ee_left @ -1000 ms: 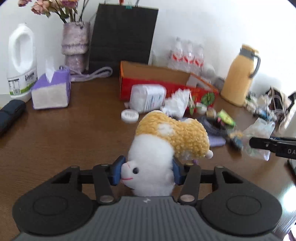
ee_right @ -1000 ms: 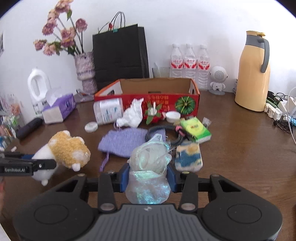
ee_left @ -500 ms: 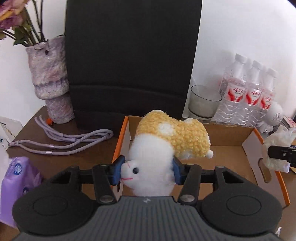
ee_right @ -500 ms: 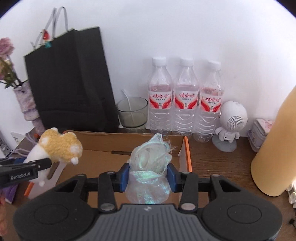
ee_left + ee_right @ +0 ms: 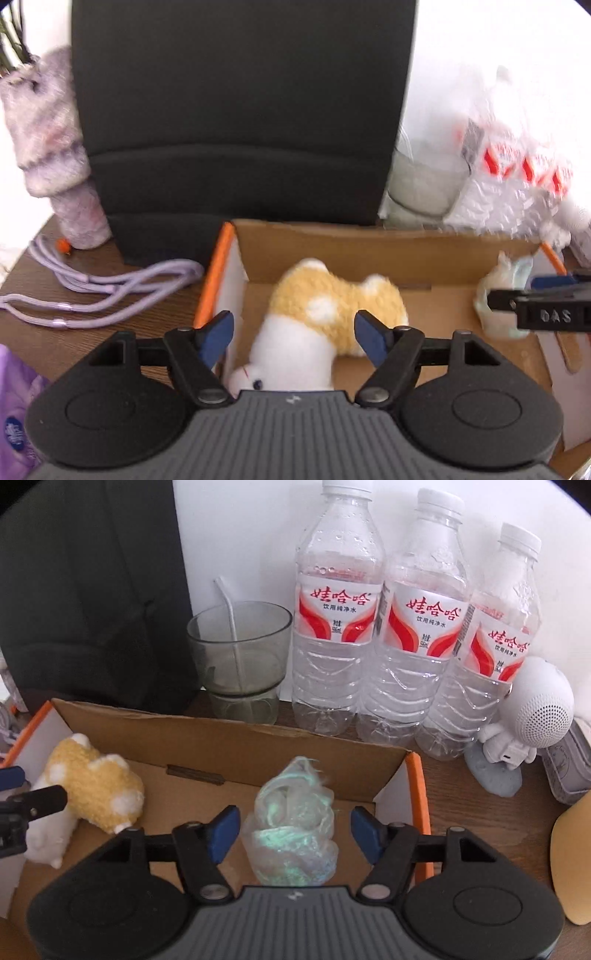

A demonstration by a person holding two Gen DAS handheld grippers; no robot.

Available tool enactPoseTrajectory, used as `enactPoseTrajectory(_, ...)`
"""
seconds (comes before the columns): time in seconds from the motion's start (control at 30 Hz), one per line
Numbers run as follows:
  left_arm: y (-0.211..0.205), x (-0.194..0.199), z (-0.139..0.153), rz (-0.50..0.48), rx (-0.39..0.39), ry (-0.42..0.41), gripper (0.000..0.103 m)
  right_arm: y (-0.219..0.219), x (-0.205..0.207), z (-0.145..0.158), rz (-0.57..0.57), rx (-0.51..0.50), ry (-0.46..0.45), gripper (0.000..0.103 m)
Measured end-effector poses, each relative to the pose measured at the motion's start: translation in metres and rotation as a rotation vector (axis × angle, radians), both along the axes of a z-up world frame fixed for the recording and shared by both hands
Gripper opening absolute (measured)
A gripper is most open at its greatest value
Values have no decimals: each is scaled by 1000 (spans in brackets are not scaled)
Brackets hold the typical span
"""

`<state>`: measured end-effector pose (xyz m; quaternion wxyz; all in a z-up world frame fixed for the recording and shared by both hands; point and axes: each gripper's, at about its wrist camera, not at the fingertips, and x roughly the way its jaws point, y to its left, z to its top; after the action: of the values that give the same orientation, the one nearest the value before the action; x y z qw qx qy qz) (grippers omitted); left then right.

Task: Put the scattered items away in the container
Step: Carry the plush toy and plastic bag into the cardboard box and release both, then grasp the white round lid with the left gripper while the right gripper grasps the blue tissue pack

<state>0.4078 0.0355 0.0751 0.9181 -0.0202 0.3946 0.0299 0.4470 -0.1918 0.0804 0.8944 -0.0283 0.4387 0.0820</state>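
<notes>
Cardboard forms the open box [image 5: 388,254], which stands on the brown wooden worktop [image 5: 110,310] with an orange rim along its left and right walls. The left claw [image 5: 293,334] is angled down over the box's left end, and its jaws are opening: both blue pads [image 5: 218,332] stand clear of the plush toy [image 5: 325,314], which lies between them on the box floor. The toy's long axis runs from near-left to far-right in the left wrist view, with its white head toward the camera and its yellow body away. The right claw [image 5: 293,832] is angled down over the box's right end; its jaws are also opening, and the crumpled iridescent plastic bag [image 5: 291,830] sits upright between the pads without contact on either side. Open floor separates the toy from the bag. The toy lies close to the left wall; the bag is near the right wall. Behind the box stand a black paper bag [image 5: 240,110], a glass cup [image 5: 240,661] holding a straw, and three water bottles [image 5: 413,627]. A purple cord [image 5: 92,288] lies on the worktop to the left, beside a fuzzy vase [image 5: 48,147]. A white robot-shaped speaker [image 5: 532,716] stands to the right.
</notes>
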Motion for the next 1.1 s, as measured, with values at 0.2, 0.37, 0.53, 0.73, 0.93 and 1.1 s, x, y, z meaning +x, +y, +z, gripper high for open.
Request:
enactPoseTrajectory(0.2, 8, -17, 39, -3, 7, 18, 93, -8, -25, 44, -26, 39, 26, 80)
enactPoseTrajectory(0.37, 1, -62, 60, 4, 95, -21, 97, -16, -78, 69, -92, -8, -3, 79)
enactPoseTrajectory(0.53, 1, -170, 78, 4, 55, -398, 103, -2, -195, 94, -8, 53, -368, 84)
enactPoseTrajectory(0.73, -5, -262, 58, -16, 58, -555, 103, 13, -274, 75, 36, 16, -547, 87)
enactPoseTrajectory(0.93, 4, -348, 42, 43, -23, -521, 103, 14, -356, 59, -31, 85, -535, 87)
enactPoseTrajectory(1.1, -9, -443, 0, -6, -76, -447, 103, 12, -453, 19, -60, 174, -500, 87)
